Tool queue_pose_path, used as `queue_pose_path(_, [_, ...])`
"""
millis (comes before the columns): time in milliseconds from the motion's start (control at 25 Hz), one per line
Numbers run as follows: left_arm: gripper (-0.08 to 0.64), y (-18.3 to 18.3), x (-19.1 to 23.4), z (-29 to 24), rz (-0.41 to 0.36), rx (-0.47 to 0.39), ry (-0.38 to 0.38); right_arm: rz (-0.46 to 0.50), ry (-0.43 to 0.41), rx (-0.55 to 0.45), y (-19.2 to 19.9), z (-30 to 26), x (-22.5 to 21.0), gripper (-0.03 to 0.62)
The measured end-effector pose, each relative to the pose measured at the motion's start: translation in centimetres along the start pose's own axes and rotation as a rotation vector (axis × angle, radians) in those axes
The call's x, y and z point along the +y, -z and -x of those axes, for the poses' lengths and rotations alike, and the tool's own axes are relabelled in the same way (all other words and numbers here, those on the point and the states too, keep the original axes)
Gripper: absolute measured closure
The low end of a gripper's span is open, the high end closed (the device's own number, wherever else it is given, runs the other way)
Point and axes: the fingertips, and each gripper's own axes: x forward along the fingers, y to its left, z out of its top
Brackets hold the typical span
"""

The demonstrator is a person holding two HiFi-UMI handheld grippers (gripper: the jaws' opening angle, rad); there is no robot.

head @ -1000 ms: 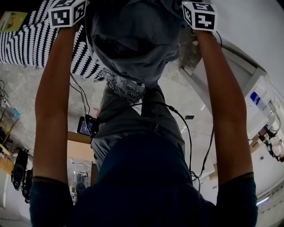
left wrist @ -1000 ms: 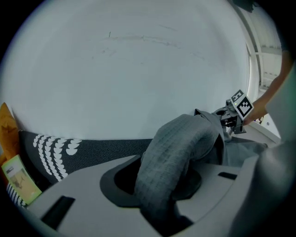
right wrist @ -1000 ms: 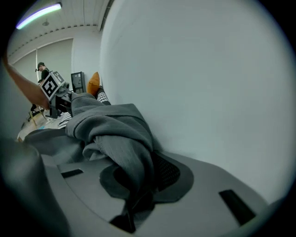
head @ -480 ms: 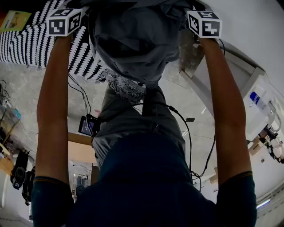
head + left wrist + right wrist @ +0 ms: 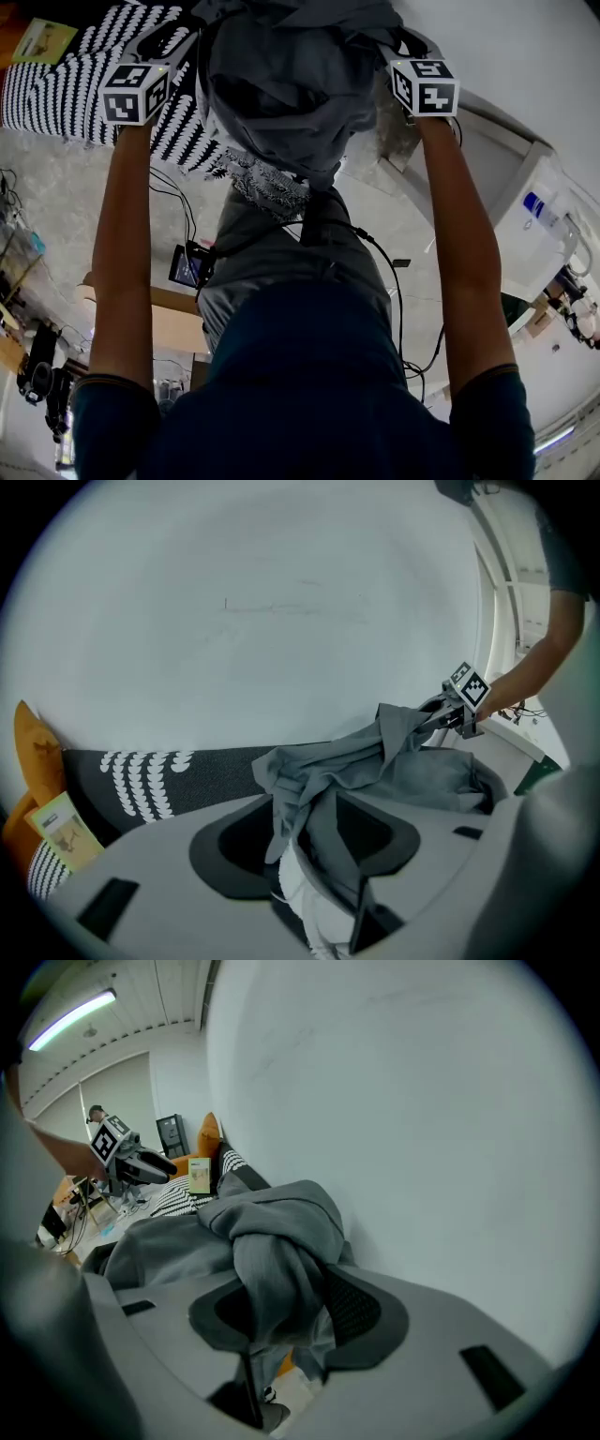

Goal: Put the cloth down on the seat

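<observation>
Now left gripper open wide, right gripper open wide too, both sets of fingers just been opening, cloth bunched and loose between each pair of fingers, hanging from one gripper across to the other, seat past the left fingertips

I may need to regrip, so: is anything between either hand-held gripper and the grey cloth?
Nothing visible. The jaws of the left hand-held gripper and the right hand-held gripper have just been opening, and the grey cloth drapes straight through both gaps, with no other thing between.
</observation>
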Motion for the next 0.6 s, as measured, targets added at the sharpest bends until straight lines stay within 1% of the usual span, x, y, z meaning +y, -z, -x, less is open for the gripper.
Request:
queue_pose_path(160, [0.351, -0.5, -2.8, 1.9, -0.005, -0.036, 0.015, 0.04, 0.033, -0.017, 0.4, 1.9, 1.5, 0.414])
queue_pose_path(240, [0.351, -0.7, -4.1, 2.8, 0.004, -0.054, 0.017, 0.059, 0.062, -0.009, 0.9, 2.9, 1.8, 0.445])
queue_pose_path(360, [0.351, -0.8, -5.4, 4.2, 0.02, -0.077, 0.016, 0.061, 0.079, 0.007, 1.5, 4.0, 2.7, 0.466])
queue_pose_path(600, [0.353, -0.8, -7.6, 7.0, 0.04, -0.11, 0.015, 0.05, 0.089, -0.006, 2.1, 6.4, 4.6, 0.48])
